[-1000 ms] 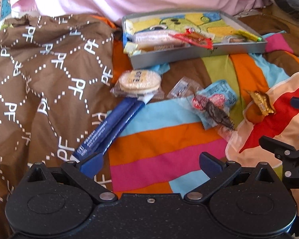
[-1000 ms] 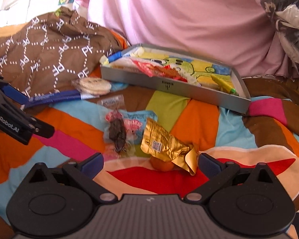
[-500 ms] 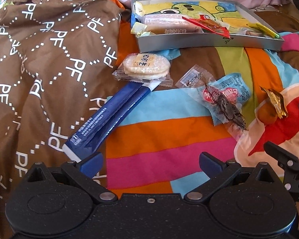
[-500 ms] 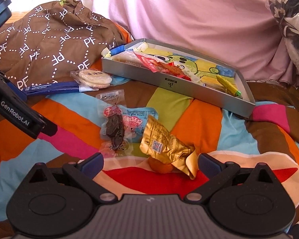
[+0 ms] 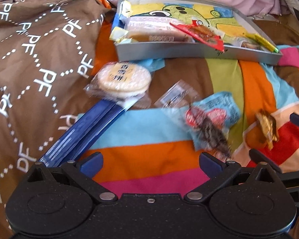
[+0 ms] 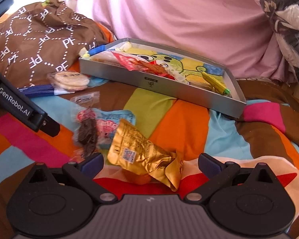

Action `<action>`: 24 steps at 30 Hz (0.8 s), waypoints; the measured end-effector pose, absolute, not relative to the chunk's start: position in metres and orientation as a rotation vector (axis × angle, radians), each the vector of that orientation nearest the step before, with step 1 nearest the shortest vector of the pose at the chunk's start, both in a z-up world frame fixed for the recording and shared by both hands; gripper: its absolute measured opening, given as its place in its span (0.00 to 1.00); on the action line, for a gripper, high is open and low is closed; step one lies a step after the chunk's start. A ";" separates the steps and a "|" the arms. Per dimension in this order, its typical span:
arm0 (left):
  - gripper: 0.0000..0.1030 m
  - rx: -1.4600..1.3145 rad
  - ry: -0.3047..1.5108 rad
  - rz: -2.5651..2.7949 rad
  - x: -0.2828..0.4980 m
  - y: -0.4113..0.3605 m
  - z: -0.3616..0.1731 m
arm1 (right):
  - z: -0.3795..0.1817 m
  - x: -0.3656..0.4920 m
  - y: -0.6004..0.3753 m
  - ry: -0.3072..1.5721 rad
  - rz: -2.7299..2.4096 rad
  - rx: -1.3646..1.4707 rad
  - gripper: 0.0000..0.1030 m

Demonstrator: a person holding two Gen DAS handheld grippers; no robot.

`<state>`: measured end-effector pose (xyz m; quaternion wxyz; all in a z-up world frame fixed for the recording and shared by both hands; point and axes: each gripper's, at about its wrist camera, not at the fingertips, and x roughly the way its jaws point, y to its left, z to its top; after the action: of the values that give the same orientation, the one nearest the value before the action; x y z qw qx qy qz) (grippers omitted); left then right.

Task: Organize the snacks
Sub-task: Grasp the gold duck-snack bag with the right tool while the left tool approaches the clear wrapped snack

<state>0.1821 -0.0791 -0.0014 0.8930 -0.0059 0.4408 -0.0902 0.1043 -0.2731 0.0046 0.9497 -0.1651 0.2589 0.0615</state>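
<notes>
Gold packet point(image 6: 143, 155) lies loose on the striped blanket point(image 6: 181, 123), now framed between the right gripper point(image 6: 150, 164) fingers, closer than half a second ago; jaws wide, nothing held. Likely next pick. Left gripper point(image 5: 149, 164) has dropped toward the blue stick point(image 5: 83, 133), jaws also wide, empty. Tray point(image 6: 189, 94) well beyond, partly filled. Cracker point(image 5: 123, 79) and dark snack point(image 5: 211, 129) still outside.

Both tongs point(image 5: 150, 159) point(image 6: 151, 160) gape wide (nothing held).
</notes>
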 end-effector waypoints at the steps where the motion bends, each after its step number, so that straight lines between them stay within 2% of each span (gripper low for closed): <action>1: 0.99 -0.018 0.914 -0.191 0.184 -0.081 -0.001 | 0.004 0.106 -0.274 0.526 0.125 -0.328 1.00; 17: 0.98 -0.096 0.923 -0.195 0.218 -0.125 -0.003 | 0.014 0.115 -0.304 0.461 0.074 -0.181 1.00; 24: 0.97 -0.082 0.943 -0.174 0.218 -0.119 -0.011 | 0.023 0.118 -0.320 0.414 -0.027 -0.154 1.00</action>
<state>0.2181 -0.1188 -0.0109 0.8864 -0.0395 0.4536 -0.0838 0.1180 -0.3201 0.0233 0.9757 -0.0763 0.2051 -0.0132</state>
